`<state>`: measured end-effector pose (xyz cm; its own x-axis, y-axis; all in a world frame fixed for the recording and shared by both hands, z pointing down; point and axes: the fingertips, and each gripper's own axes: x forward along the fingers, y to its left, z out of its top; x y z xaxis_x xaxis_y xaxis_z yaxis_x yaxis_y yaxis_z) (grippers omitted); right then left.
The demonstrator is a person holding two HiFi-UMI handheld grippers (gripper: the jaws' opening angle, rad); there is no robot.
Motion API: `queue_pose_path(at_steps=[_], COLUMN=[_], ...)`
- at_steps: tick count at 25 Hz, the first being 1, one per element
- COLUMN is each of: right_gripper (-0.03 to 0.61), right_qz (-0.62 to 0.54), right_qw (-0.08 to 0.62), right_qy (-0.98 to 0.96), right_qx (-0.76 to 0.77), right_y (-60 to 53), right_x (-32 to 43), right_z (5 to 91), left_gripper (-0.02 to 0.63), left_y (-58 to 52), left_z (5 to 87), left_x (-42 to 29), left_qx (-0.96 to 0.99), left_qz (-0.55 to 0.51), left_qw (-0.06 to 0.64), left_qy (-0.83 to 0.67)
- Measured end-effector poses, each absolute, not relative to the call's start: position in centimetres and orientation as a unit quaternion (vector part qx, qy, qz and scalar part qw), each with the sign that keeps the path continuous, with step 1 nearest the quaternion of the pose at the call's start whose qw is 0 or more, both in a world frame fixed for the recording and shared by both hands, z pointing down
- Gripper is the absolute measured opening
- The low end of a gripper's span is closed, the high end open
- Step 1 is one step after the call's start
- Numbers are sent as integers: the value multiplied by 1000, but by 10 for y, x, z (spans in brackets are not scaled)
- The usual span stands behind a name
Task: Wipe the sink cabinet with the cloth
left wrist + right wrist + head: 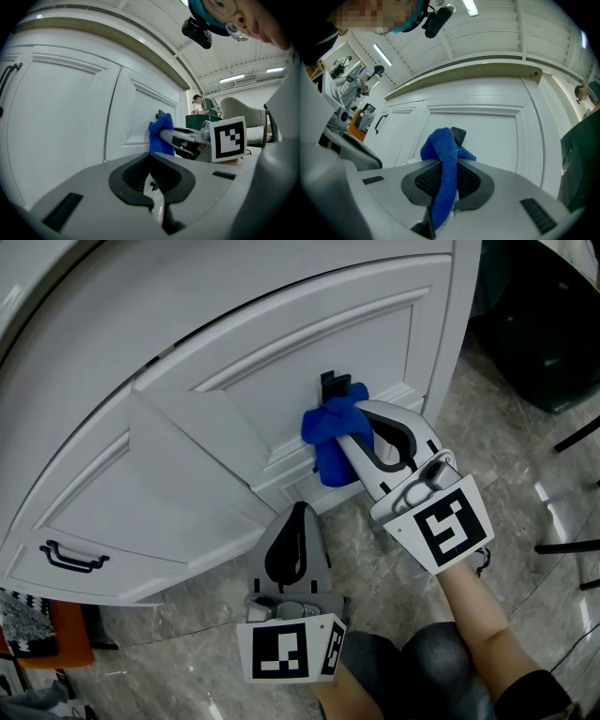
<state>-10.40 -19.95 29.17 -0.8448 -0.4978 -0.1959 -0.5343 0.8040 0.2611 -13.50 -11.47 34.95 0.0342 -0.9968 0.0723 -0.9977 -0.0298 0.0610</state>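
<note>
A blue cloth (333, 439) is bunched against the white sink cabinet door (291, 362), right beside its black handle (335, 383). My right gripper (354, 427) is shut on the cloth (445, 173), which hangs down between the jaws and presses on the door panel (487, 131). My left gripper (300, 512) sits lower, near the bottom edge of the left door (141, 493), its jaws closed together with nothing in them. From the left gripper view the cloth (161, 136) and the right gripper (187, 137) show ahead against the cabinet.
A second black handle (70, 559) sits low on the left door. The floor (525, 456) is grey marble tile. Dark furniture (553, 324) stands at the right, and black legs (572, 493) cross the right edge. An orange item (56, 638) lies at lower left.
</note>
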Motion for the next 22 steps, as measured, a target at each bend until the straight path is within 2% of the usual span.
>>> queue_pose_path(at_steps=[22], right_gripper=[61], right_qz=[140], right_qw=[72], right_qy=[932], right_qx=[-326], right_y=[-229], right_x=[-66], right_z=[290], left_gripper=[5], left_y=[-116], left_z=[348], left_x=[-130], left_qx=[722], left_qz=[5], left_qw=[44], left_qy=[-690])
